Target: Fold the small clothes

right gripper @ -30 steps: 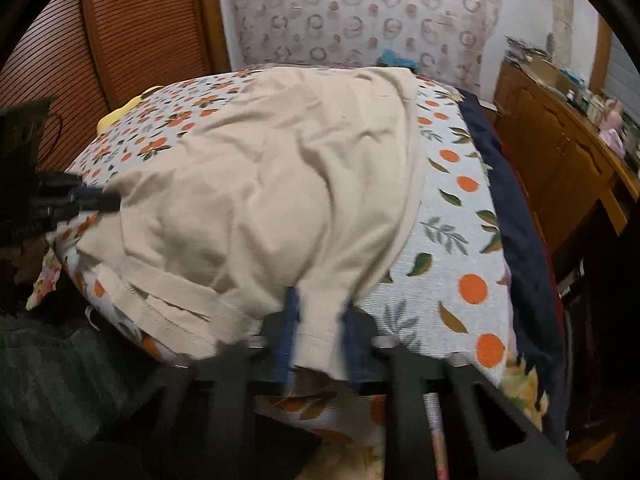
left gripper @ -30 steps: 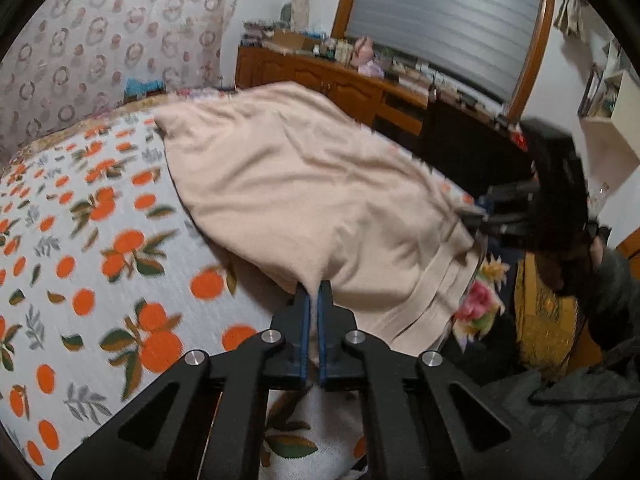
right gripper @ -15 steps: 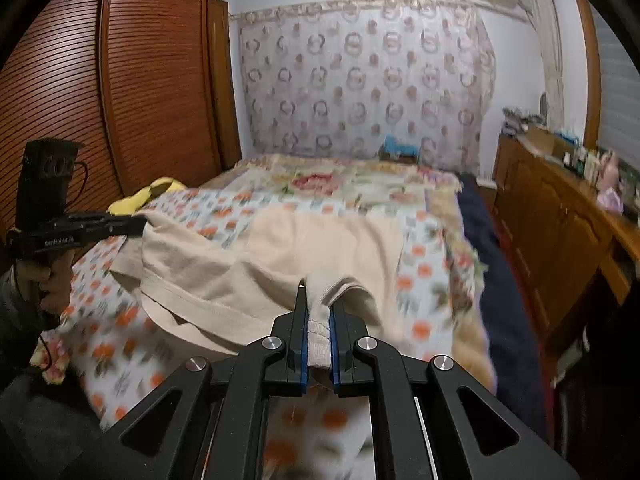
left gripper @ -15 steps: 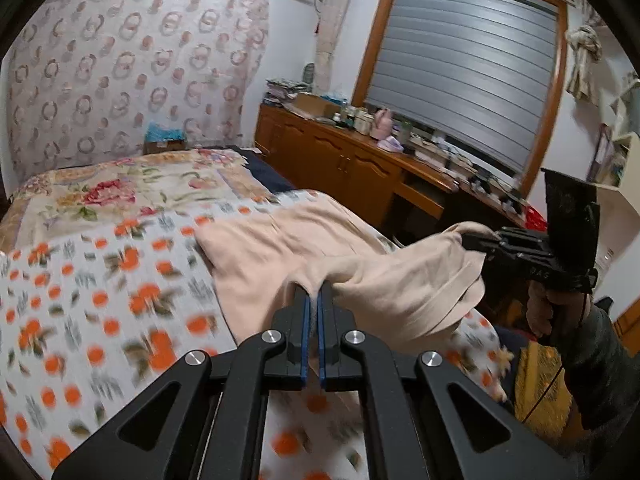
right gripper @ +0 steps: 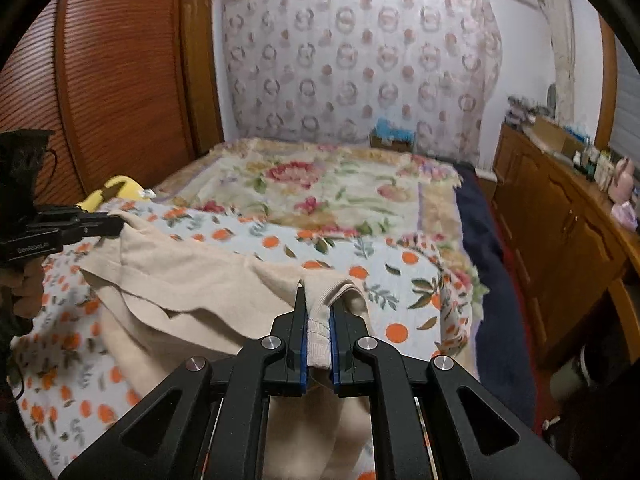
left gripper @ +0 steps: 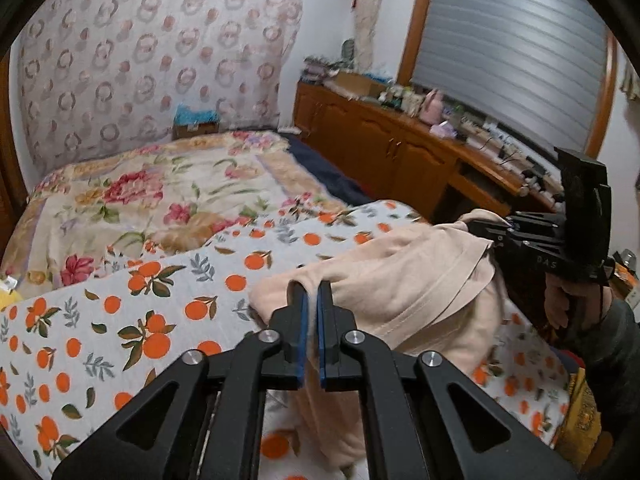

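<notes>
A beige knit garment [left gripper: 404, 280] hangs between my two grippers above the orange-print bedspread [left gripper: 120, 312]. My left gripper [left gripper: 313, 294] is shut on one corner of it. My right gripper [right gripper: 319, 300] is shut on the ribbed hem at the other corner [right gripper: 318, 340]. The cloth [right gripper: 192, 280] sags between them and drapes down onto the bed. The right gripper also shows in the left wrist view [left gripper: 484, 226], and the left gripper in the right wrist view [right gripper: 116, 224].
A floral blanket [right gripper: 328, 188] covers the far half of the bed. A wooden sideboard [left gripper: 400, 148] with clutter runs along the right. A wooden wardrobe [right gripper: 120, 80] stands at the left. A yellow item [right gripper: 108, 192] lies by the wardrobe.
Both grippers have lifted the garment's near edge off the bed and carried it up and toward the far side. The cloth now hangs bunched instead of lying spread flat.
</notes>
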### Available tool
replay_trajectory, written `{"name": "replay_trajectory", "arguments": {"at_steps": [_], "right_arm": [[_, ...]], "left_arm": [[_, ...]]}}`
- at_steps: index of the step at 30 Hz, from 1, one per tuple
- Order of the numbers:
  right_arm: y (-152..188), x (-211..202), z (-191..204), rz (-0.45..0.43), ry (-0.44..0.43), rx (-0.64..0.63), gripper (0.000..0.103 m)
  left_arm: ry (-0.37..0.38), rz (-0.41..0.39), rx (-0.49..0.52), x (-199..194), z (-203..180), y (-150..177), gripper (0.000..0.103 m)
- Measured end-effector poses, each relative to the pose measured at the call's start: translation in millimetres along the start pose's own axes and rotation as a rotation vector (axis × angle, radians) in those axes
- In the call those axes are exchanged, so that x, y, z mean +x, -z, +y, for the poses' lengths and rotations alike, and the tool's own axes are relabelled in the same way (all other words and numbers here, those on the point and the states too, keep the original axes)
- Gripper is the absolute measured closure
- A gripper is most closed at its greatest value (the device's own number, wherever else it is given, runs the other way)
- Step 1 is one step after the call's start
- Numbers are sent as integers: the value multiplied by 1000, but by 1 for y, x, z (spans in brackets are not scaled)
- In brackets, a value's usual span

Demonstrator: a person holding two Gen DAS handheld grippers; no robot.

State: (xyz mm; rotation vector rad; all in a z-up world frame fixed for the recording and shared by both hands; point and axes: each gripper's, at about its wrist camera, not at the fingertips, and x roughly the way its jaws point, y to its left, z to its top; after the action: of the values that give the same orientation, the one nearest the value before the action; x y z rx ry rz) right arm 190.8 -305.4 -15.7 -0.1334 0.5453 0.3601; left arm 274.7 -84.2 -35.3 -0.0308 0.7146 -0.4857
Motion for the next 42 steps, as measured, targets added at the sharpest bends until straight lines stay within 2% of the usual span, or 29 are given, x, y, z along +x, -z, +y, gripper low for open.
{"name": "replay_trajectory", "arguments": {"at_steps": [3, 4, 5, 6, 8, 9, 10, 11, 15, 20, 26, 29, 30, 31, 33, 34, 35, 39, 42], "right_arm": [[-7, 11, -8, 18, -5, 22, 95], [-10, 9, -10, 13, -9, 34, 90], [-15, 5, -11, 4, -11, 43, 83], [-16, 0, -12, -8, -3, 45, 79], [-15, -14, -13, -36, 34, 40, 57], [-15, -20, -12, -42, 43, 37, 54], [-14, -25, -12, -40, 39, 29, 54], [-11, -29, -10, -36, 31, 17, 53], [7, -36, 2, 3, -1, -29, 48], [28, -27, 17, 111, -8, -98, 48], [13, -7, 7, 125, 2, -87, 48], [-4, 2, -5, 100, -9, -57, 48], [-7, 9, -6, 94, -9, -60, 51], [-10, 14, -8, 86, -9, -62, 64], [-15, 23, -15, 71, -17, -44, 76], [-21, 26, -20, 55, -17, -29, 98], [-22, 29, -23, 48, -10, -22, 102], [-27, 42, -35, 79, 149, 14, 102], [-26, 39, -29, 74, 170, 26, 102]], "left_arm": [[-13, 37, -4, 14, 6, 5, 94], [-35, 36, 9, 15, 6, 7, 85], [-59, 32, 22, 14, 6, 8, 71], [-73, 29, 35, 12, 5, 9, 64], [-60, 26, 52, 7, 6, 12, 42], [-54, 31, 58, 5, 6, 14, 36], [-46, 30, 64, 1, 6, 16, 24], [-38, 29, 69, -3, 5, 19, 21], [-24, 78, 103, -6, 2, 38, 21], [-34, 149, 134, 12, -1, 50, 21], [-42, 179, 138, 34, -2, 38, 21], [-63, 149, 157, 40, 0, 26, 21], [-82, 128, 158, 41, 2, 20, 21], [-127, 90, 144, 42, 8, 9, 21], [-171, 52, 103, 44, 22, -6, 21], [-202, 33, 70, 46, 33, -15, 21], [-232, 26, 53, 48, 39, -21, 21], [-273, 9, 3, 46, 60, -28, 21], [-272, 6, -3, 42, 63, -22, 21]]}}
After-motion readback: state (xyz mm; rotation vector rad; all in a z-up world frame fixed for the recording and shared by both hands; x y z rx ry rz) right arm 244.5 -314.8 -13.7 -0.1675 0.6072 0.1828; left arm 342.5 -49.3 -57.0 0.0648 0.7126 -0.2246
